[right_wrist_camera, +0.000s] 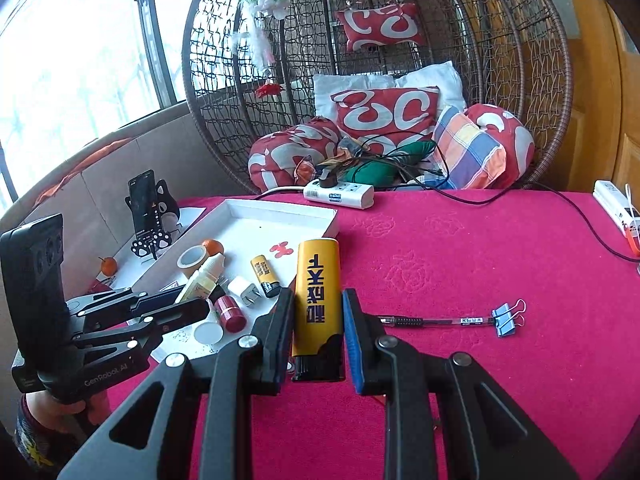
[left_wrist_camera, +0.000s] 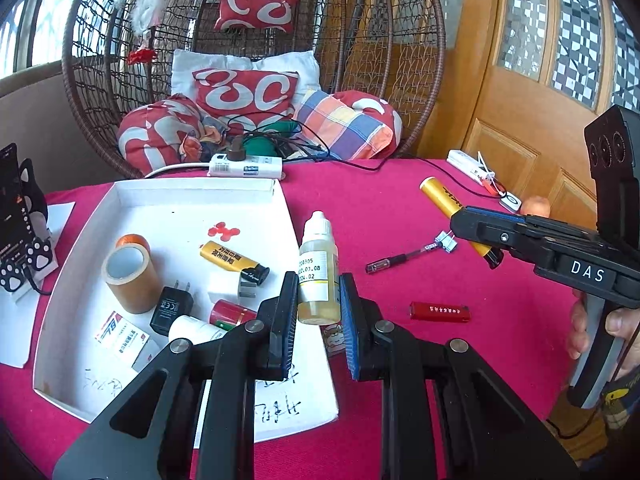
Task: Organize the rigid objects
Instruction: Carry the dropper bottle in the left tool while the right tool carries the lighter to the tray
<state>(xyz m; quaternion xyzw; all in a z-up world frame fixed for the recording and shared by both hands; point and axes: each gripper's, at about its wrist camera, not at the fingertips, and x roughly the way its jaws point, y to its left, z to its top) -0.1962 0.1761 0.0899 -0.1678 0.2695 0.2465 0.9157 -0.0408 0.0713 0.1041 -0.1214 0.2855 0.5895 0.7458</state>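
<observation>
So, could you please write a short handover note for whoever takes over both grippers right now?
Left gripper: shut on the dropper bottle, upright at the white tray's right edge.
Right gripper: shut on the yellow lighter, over the red cloth.
Done: tape roll, black charger, white plug and a small yellow lighter lie in the tray.
Left: place both held items, then the red lighter, pen and blue binder clip.

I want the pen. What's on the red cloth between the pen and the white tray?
Bare pink-red tablecloth lies between black pen and white cardboard tray, in the left wrist view.
</observation>
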